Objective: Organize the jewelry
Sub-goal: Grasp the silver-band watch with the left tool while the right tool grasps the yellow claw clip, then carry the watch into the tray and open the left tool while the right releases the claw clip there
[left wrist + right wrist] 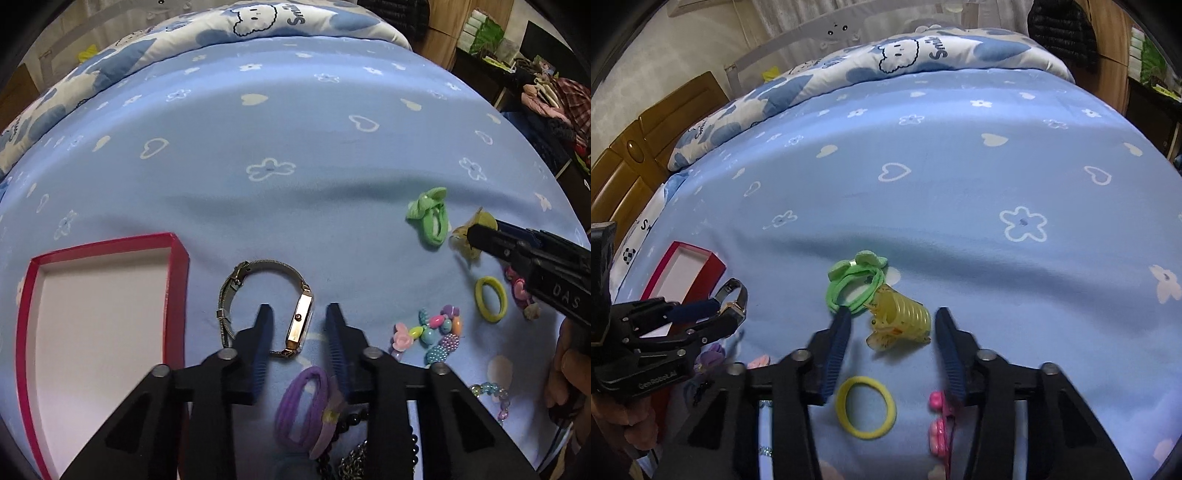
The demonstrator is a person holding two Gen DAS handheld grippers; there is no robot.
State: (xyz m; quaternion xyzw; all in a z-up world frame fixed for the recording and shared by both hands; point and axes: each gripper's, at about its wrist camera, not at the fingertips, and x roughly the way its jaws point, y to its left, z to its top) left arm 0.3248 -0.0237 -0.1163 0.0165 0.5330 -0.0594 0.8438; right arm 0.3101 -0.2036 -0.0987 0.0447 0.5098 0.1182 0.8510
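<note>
Your left gripper (299, 314) stood over the gold wristwatch (301, 323) on the blue bedsheet (295, 206), jaws apart, one finger on each side of the rectangular case and neither pad pressing it. The watch lay on its side near the sheet's front edge, its mesh strap (236, 284) curling away toward the empty red-rimmed box (177, 266), which sat just beside it at the front left.

Your right gripper (892, 321) bracketed the yellow claw clip (899, 319) farther right on the sheet, jaws likewise apart, with a gap showing on the right side of the clip. The green hair tie (849, 286) touched the clip's far-left side. A yellow hair band (866, 406) lay just nearer, beside a pink bead piece (938, 424).

A purple hair tie (301, 410) and a pastel bead bracelet (439, 332) rested near the front edge between the two grippers.
</note>
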